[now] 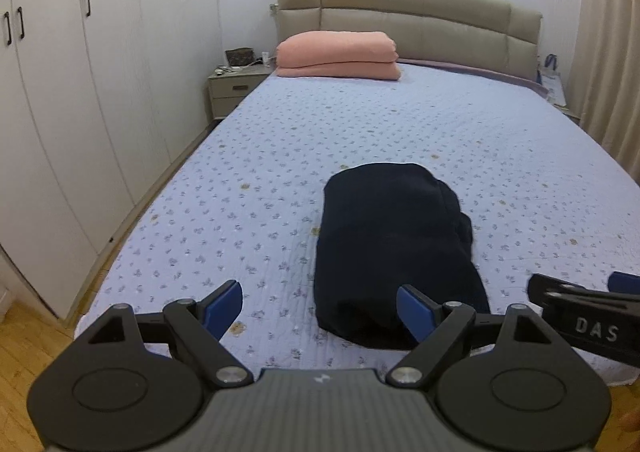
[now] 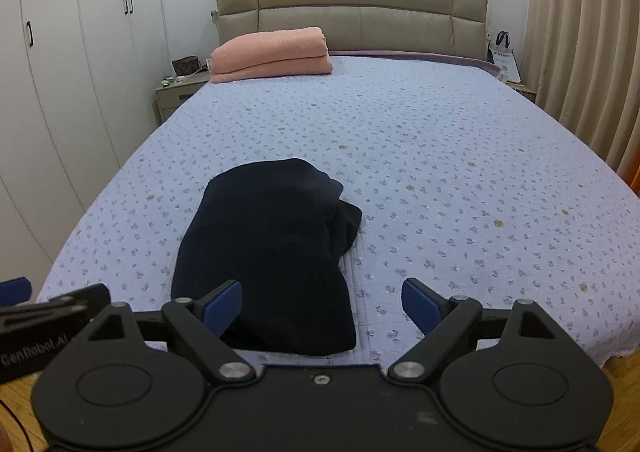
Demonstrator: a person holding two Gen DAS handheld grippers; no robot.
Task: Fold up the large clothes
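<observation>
I have the dark navy, thick-knit folded garment [image 1: 394, 252] lying near the foot of the bed with the pale lilac floral quilted cover [image 1: 248, 187], and it reads to me as close to finished: a compact bundle with one lumpy, rumpled edge on its right side. My left gripper [image 1: 320, 310] hangs spread wide with nothing between its blue pads, just short of the near hem; my right gripper [image 2: 322, 308] is likewise parted and empty, over the bundle's near right corner. To tidy this well, I would pinch only the loose layers at that rumpled edge, lift low, and lay them flat (dragging would unroll the stack). How many layers sit there I can't quite tell, since the dark cloth swallows detail. As for containers, only the beige two-drawer nightstand [image 1: 236, 89] shows, its drawers closed and small clutter on top. A folded pink blanket [image 1: 338, 55] rests at the headboard.
</observation>
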